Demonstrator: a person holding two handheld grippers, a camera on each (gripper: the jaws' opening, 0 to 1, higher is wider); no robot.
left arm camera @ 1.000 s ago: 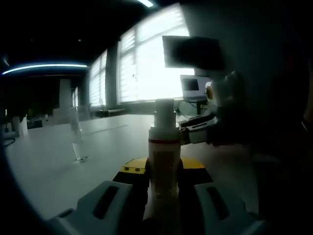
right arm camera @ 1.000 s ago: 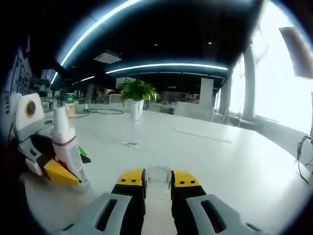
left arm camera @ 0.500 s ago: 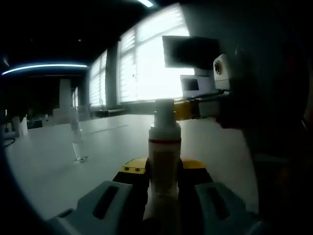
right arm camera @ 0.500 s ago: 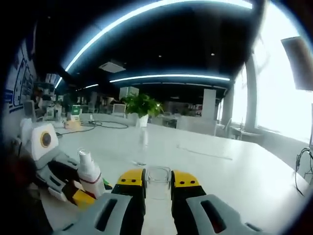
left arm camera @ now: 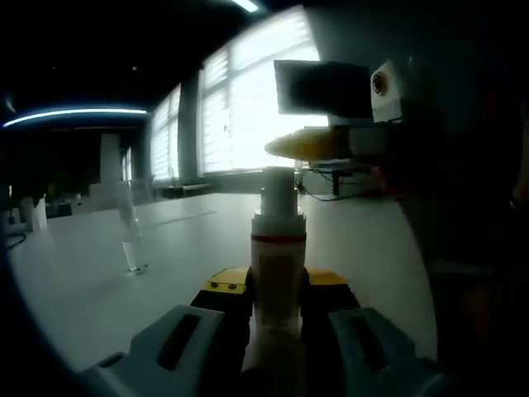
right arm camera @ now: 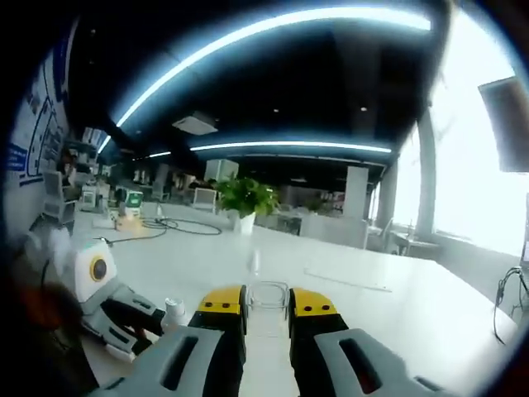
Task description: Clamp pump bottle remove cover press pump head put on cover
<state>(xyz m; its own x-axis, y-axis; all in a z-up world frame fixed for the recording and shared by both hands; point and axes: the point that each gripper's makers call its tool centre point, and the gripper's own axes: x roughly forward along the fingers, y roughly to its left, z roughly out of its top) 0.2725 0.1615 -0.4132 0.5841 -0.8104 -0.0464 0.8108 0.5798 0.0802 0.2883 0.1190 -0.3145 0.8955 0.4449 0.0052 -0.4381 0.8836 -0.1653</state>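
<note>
The left hand-held gripper [left arm camera: 277, 310] is clamped on the upright white pump bottle with a red band [left arm camera: 277, 273], standing on the white desk [left arm camera: 99, 281]. The right hand-held gripper [right arm camera: 267, 308] pinches the clear plastic cover [right arm camera: 267, 296] just above the bottle's bare pump head [left arm camera: 278, 188], so capping looks to need a straight descent along the bottle's vertical axis.

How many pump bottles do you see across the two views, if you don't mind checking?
1. The pump bottle stands on the white table, clamped in the left tongs; the right gripper view shows its head below the right tongs. Others may be hidden.
</note>
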